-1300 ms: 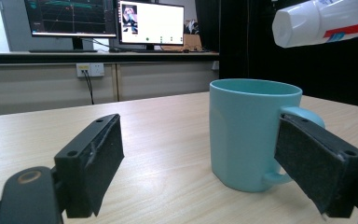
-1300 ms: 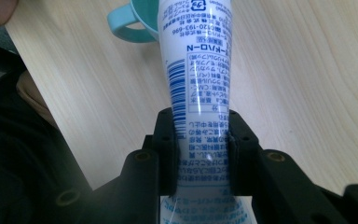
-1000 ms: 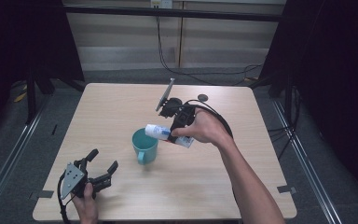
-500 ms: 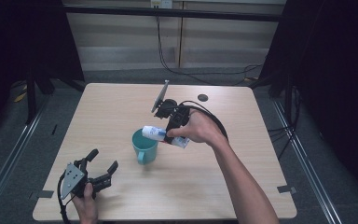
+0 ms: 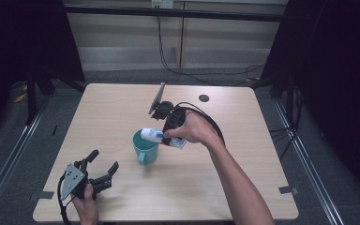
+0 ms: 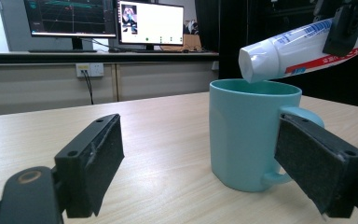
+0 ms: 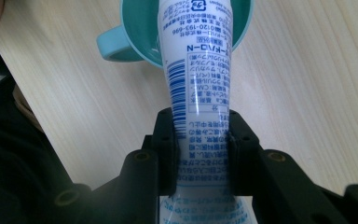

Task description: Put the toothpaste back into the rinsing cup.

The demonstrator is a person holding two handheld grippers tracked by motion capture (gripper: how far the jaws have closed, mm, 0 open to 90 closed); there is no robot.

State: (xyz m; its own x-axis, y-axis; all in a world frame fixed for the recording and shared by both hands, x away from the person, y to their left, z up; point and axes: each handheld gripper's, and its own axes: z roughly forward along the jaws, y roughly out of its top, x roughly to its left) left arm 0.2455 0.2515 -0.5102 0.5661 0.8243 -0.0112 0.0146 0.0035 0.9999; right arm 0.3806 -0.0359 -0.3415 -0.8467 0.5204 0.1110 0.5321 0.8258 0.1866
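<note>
Over the last second the right tool [image 5: 168, 133] has carried the white plastic toothpaste tube with blue print and a red band [image 5: 161, 137] leftward and down in the high view, so that its capped end now hangs just over the rim of the teal ceramic mug with a side handle [image 5: 145, 150]. A second ago the cap sat higher and further to the right of the mug. This suggests that the tube is about to be lowered cap-first into the mug, a step not yet done.

The right tool is clamped on the tube's lower body, its black pads [image 7: 168, 140] pressing both sides. The left tool [image 5: 104, 169] rests on the light wooden table [image 5: 262, 187] at the lower left of the high view, jaws wide and gripping nothing; it has kept its place.

The mug stands upright near the middle of the table. What shows of its interior looks empty, though the tube covers much of the opening in the right gripper view.
</note>
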